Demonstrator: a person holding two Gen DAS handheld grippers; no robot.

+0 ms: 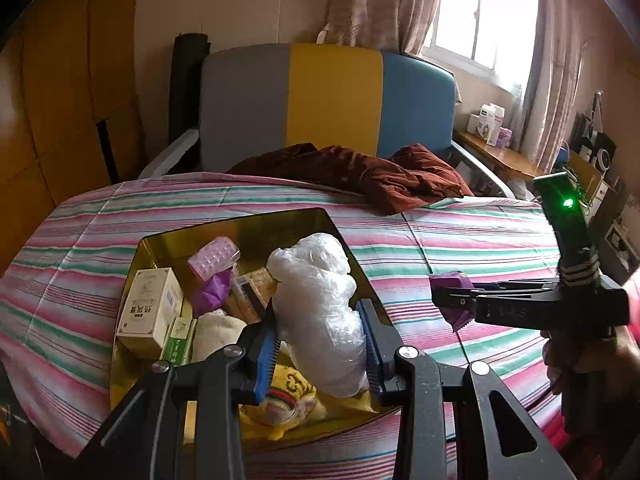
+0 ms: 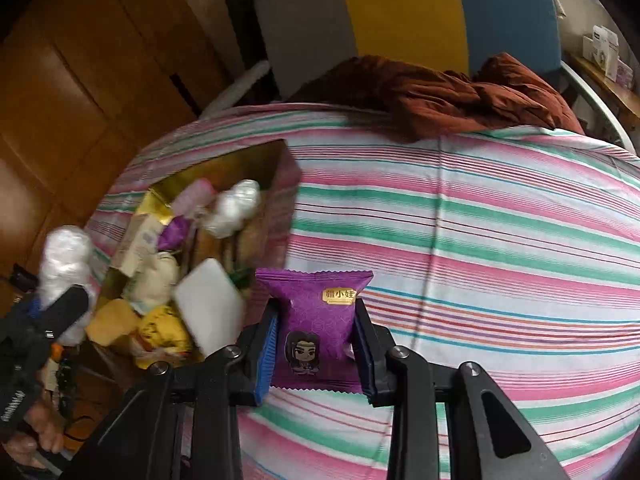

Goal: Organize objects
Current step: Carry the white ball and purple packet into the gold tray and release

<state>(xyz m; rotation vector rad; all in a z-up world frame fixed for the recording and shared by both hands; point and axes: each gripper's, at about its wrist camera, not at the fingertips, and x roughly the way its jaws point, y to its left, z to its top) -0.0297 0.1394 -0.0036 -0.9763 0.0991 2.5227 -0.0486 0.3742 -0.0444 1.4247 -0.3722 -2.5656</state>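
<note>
Crumpled clear plastic bag (image 1: 320,312) clamped between the blue pads of the left gripper (image 1: 322,350), jaws spread to the bag's width and pressing both its sides, held over the near end of the gold box (image 1: 240,232). Purple snack packet (image 2: 318,320) pinched in the right gripper (image 2: 316,344), jaws closed onto its two edges, packet upright with a cartoon figure and a gold label facing the camera, above the striped bedsheet (image 2: 500,240) just at 3 o'clock of the box.

From the left wrist view, right gripper (image 1: 452,300) seen side-on at 3 o'clock, well apart from the box, packet (image 1: 448,282) showing only as a purple sliver between its fingers.

Inside the box: white carton with dark print (image 1: 150,312) at 9 o'clock, green-and-white carton (image 1: 178,340) beside it, pink bumpy block (image 1: 214,258) at 11 o'clock, purple wrapper (image 1: 210,292) below that, cream cloth pouch (image 1: 218,332), tan packet (image 1: 254,292) partly behind the bag, yellow printed item (image 1: 288,392) at 6 o'clock, half hidden by the left gripper's fingers.

Box contents blurred in the right wrist view; a white flat shape there hard to make out. Left gripper (image 2: 52,308) cut off at that view's 8 o'clock edge, bag (image 2: 66,264) rising above it.

Rust-brown cloth (image 1: 360,176) bunched at 12 o'clock against the grey, yellow and blue headboard (image 1: 332,100).
</note>
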